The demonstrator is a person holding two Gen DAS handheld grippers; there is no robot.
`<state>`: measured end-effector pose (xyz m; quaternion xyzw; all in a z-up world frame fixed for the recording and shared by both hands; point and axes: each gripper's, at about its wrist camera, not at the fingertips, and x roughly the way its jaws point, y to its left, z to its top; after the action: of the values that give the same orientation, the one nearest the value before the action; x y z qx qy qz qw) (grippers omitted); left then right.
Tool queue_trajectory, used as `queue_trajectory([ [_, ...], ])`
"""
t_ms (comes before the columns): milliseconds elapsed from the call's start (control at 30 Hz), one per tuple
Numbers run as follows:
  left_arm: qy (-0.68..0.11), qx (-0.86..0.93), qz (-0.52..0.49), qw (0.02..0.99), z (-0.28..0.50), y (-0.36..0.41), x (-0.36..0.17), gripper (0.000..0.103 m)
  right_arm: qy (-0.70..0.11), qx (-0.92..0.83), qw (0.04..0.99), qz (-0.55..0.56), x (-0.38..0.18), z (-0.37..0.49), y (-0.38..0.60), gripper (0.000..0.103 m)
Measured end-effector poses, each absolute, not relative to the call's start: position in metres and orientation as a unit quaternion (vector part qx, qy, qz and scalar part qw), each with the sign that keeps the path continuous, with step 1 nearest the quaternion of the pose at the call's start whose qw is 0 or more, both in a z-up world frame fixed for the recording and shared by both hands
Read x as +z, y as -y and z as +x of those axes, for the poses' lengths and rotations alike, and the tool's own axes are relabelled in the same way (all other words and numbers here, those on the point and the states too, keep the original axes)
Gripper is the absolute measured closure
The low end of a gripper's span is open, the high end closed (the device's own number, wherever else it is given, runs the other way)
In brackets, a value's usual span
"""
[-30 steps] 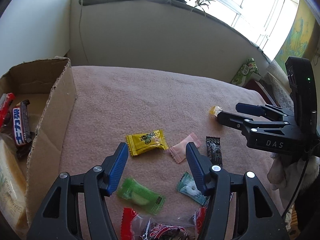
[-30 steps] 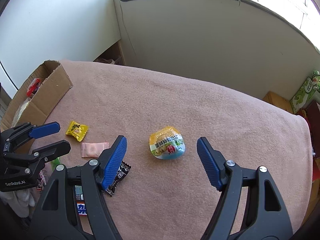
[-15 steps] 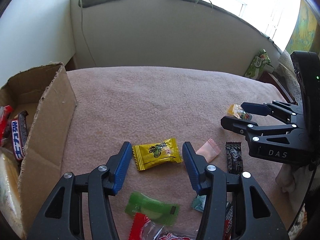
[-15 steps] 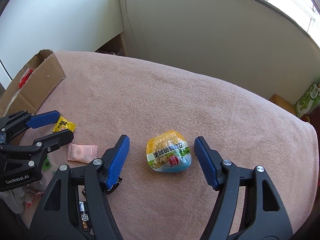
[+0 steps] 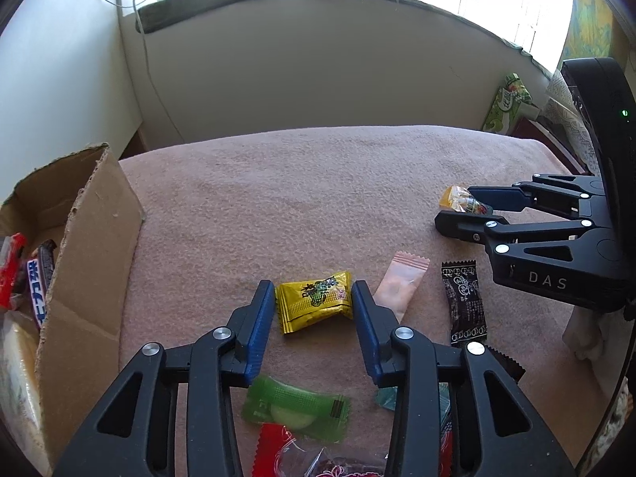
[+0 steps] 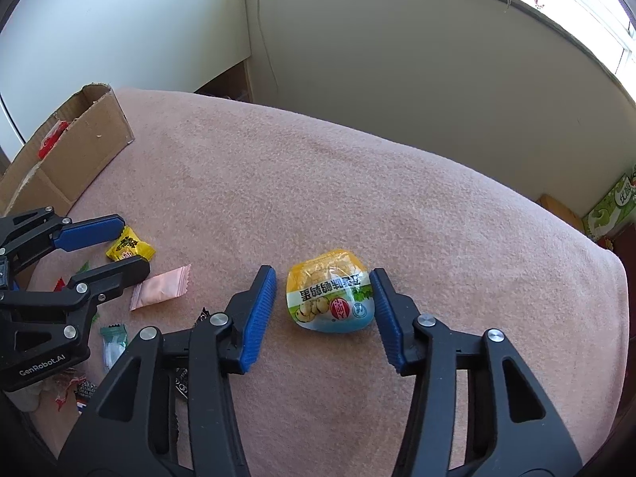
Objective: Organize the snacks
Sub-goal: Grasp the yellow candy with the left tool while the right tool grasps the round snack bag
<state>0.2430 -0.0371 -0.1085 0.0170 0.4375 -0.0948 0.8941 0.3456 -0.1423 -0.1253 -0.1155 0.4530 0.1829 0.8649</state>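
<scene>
My left gripper (image 5: 313, 292) straddles a yellow candy packet (image 5: 315, 305) lying on the pink blanket; its blue pads sit at the packet's two ends, seemingly just touching. My right gripper (image 6: 322, 287) is open around a round yellow and blue snack pouch (image 6: 330, 292), pads close to its sides. The pouch also shows in the left wrist view (image 5: 461, 199). The cardboard box (image 5: 87, 246) at the left holds several snack bars. The left gripper also shows in the right wrist view (image 6: 115, 248).
A pink sachet (image 5: 401, 282), a black packet (image 5: 466, 302), a green packet (image 5: 296, 407), a teal candy (image 5: 387, 397) and red wrappers (image 5: 286, 453) lie near the left gripper. A wall stands beyond the blanket's far edge (image 5: 318, 131).
Both grippers moved forward and down and narrowed. The left one now flanks the yellow packet; the right one now closely flanks the pouch.
</scene>
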Motion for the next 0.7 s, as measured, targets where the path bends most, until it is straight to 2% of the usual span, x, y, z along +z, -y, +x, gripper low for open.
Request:
queue_trajectory([
  [233,-0.436,-0.101,0.013,0.894,0.243,0.039,-0.109,0.074,-0.452,0.186,0.865,-0.117,-0.126,0.339,0.148,0.063],
  [700,-0.414,-0.115,0.001,0.903,0.229,0.037,-0.093,0.074,-0.439,0.187,0.874,-0.092,-0.108,0.327,0.169,0.064],
])
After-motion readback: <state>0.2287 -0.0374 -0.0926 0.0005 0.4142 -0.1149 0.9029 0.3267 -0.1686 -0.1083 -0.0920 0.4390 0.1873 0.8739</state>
